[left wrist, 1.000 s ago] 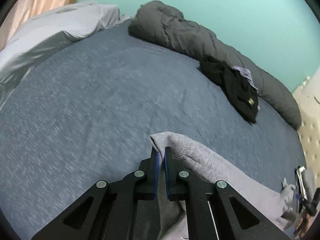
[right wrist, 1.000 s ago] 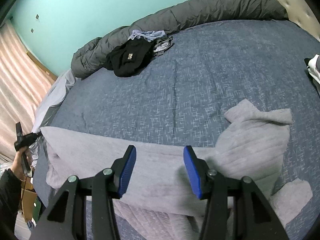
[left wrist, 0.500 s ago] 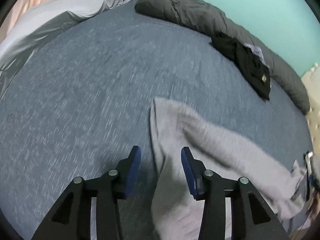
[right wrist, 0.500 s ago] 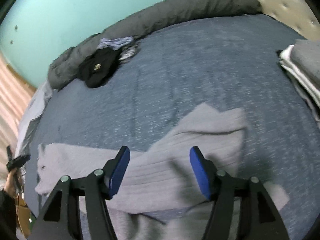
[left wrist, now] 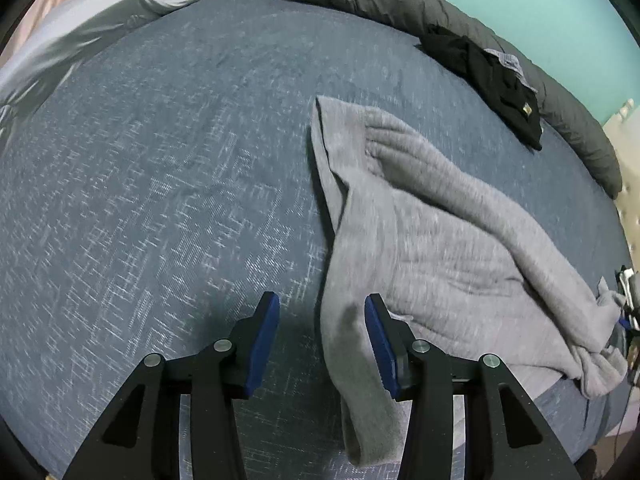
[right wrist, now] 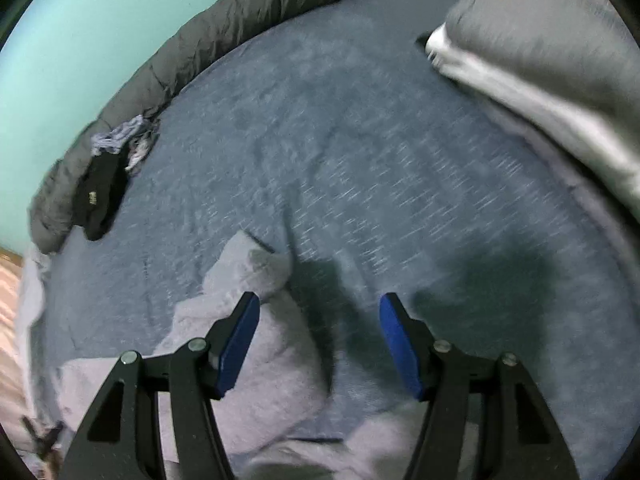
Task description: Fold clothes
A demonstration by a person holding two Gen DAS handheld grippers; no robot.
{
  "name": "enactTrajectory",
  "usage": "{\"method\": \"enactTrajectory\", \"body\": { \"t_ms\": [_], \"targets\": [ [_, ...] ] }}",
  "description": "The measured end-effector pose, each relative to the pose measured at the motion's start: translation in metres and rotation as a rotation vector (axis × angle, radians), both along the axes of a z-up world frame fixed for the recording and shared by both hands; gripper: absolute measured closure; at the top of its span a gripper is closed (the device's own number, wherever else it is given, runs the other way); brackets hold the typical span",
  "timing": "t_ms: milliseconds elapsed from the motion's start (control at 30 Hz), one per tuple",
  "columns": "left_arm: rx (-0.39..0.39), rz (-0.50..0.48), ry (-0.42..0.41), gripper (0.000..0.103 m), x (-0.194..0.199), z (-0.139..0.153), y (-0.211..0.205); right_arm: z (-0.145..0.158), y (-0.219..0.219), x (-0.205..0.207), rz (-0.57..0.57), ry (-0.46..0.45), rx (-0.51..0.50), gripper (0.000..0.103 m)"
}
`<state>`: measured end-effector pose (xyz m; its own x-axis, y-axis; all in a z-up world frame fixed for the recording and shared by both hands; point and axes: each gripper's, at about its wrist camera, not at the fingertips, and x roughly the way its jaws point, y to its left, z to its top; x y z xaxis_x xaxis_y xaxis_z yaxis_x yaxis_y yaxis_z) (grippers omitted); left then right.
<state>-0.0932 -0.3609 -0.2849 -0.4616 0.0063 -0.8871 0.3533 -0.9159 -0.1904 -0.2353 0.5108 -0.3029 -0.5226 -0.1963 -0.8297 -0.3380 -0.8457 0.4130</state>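
Observation:
A grey knit sweater (left wrist: 432,232) lies crumpled on the blue bedspread (left wrist: 160,184), folded lengthwise with one end hanging toward the near edge. My left gripper (left wrist: 322,342) is open and empty, its jaws straddling the sweater's near end just above it. In the right wrist view the sweater (right wrist: 256,344) lies at the lower left. My right gripper (right wrist: 320,344) is open and empty above the sweater's edge and the bedspread (right wrist: 360,152).
A rolled dark grey duvet (left wrist: 400,4) lines the far edge by the teal wall, with black clothing (left wrist: 496,80) on it. Pale pillows (left wrist: 100,28) lie far left. A stack of folded grey and white clothes (right wrist: 552,76) sits at the right of the right wrist view.
My left gripper opened and let go of the sweater, which dropped flat on the bed. Both grippers pulled back; the right one swung right toward the folded stack.

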Motion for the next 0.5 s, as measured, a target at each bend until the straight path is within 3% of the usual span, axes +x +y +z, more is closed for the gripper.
{"method": "enactTrajectory", "body": {
  "t_ms": [67,133,233,300,500],
  "targets": [
    [-0.008,-0.008,-0.004,0.055,-0.001,-0.001,0.005,-0.005,-0.009,-0.005,0.024,0.027,-0.03,0.044],
    [-0.015,-0.019,-0.004,0.055,-0.003,-0.001,0.01,-0.004,-0.026,-0.011,0.077,0.051,-0.018,0.069],
    [-0.024,-0.036,-0.002,0.055,-0.006,0.001,0.017,-0.002,-0.057,-0.021,0.198,0.089,-0.004,0.071],
    [-0.028,-0.044,-0.001,0.055,-0.009,0.004,0.022,-0.004,-0.081,-0.028,0.294,0.084,-0.004,0.079],
    [-0.037,-0.074,0.007,0.055,-0.013,0.012,0.036,-0.012,-0.14,-0.035,0.51,0.04,-0.013,0.079]
  ]
}}
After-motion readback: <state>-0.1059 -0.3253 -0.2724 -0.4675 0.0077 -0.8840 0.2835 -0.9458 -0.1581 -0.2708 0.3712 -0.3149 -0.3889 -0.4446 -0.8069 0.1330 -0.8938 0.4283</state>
